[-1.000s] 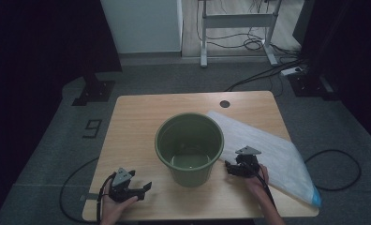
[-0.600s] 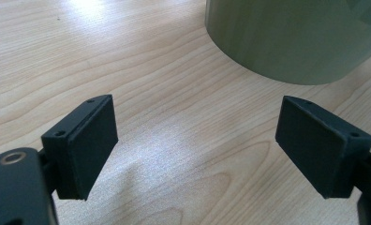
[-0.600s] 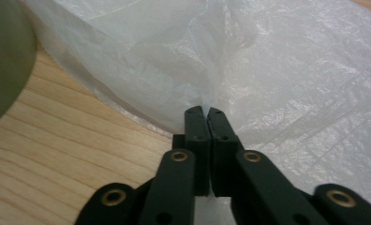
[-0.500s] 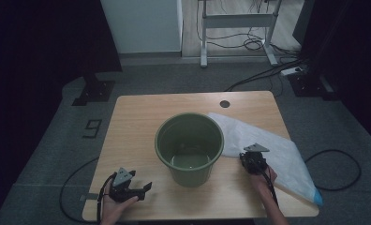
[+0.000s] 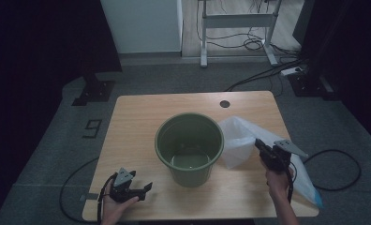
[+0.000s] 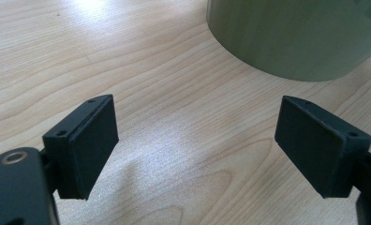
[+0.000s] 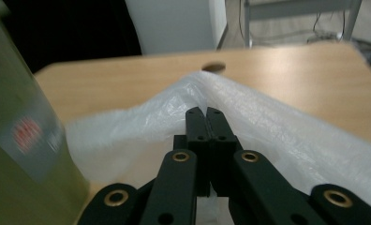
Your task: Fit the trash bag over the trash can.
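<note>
Step in hand: the right hand-held gripper [image 5: 259, 145] has pinched an edge of the clear plastic bag [image 5: 240, 140] and lifts it off the worktop [image 5: 132, 122]; judged from this, the bag is meant to line the green bucket [image 5: 189, 140].
Right hand-held gripper state: jaws have just closed, pressed together on a fold of the bag film, as the right gripper view shows [image 7: 205, 115].
Bag position: just right of the bucket, its near part raised and touching the bucket's side, the rest trailing over the worktop's right edge.
Bucket position: upright at mid-worktop, nothing visible inside.
Left hand-held gripper [image 5: 146, 187]: jaws wide apart, holding nothing, low over the near-left worktop, pointing toward the bucket's base.
Right hand pose: forearm enters from the bottom, gripper aimed forward and leftward.
Next move: probably carry the pinched edge above the rim; the left gripper would need to catch the opposite edge to spread the mouth.
</note>
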The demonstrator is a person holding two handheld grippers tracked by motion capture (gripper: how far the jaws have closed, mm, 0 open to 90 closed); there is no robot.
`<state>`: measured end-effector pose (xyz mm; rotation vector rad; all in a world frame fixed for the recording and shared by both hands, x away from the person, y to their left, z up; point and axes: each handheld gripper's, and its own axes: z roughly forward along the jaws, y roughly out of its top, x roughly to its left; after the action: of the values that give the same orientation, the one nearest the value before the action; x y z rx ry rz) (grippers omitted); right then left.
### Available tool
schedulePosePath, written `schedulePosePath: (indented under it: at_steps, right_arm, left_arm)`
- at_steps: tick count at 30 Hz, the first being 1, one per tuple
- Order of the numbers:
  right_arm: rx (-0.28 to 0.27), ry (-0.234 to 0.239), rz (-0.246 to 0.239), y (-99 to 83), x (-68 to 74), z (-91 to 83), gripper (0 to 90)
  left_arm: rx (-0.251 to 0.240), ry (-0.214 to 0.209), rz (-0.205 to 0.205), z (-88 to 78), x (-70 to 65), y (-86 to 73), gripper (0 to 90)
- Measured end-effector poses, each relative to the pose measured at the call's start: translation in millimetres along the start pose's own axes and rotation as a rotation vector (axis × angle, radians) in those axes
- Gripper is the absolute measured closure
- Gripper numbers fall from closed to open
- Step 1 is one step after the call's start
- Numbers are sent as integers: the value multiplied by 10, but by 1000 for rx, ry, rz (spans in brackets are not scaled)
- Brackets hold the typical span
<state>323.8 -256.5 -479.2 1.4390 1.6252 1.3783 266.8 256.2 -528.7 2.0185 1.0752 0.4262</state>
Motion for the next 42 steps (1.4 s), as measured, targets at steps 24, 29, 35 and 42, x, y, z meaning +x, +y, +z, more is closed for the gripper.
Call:
schedulePosePath:
  at_steps: [24,29,35,42]
  right_arm:
    - [-298,90,-71,1350,475,-679,891]
    - [-337,115,-107,1585,634,-796,891]
    - [-365,157,-142,1738,828,-880,891]
    - [-385,197,-179,1834,1023,-934,891]
  left_arm:
    - [-10,-5,-17,-27,33,-9,136]
    - [-8,-6,-16,-20,34,-11,136]
    - [-8,-8,-20,-21,42,-18,136]
    - [-6,-9,-23,-22,53,-23,136]
